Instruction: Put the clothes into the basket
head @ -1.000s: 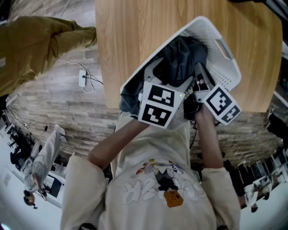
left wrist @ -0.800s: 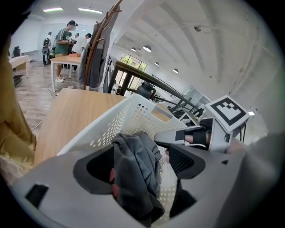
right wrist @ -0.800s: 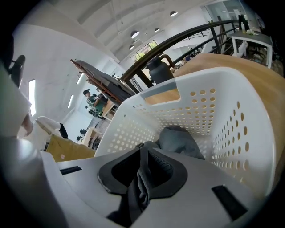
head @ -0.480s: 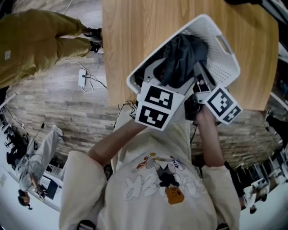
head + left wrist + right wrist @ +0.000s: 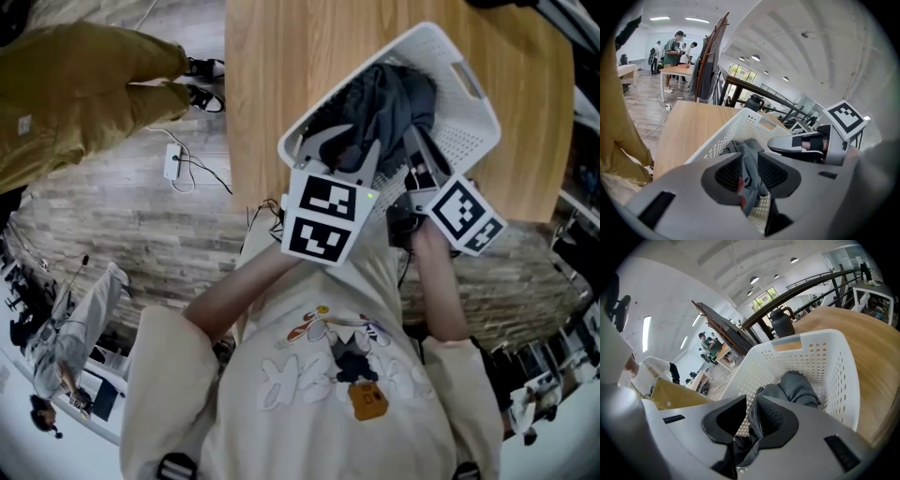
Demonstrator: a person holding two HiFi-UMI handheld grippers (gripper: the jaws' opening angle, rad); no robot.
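Head view, tools: two are seen, the left gripper (image 5: 349, 155) and the right gripper (image 5: 417, 150), both reached over the near rim of one basket (image 5: 450, 56).
Head view, clothes (image 5: 384, 98): one dark grey heap is seen in the basket, just ahead of both tools, on one table (image 5: 272, 84).
Left gripper view, jaws: they are being closed, with a fold of the clothes pinched between the pads.
Right gripper view, jaws: they are drawn nearly together on another fold, which trails ahead into the basket.
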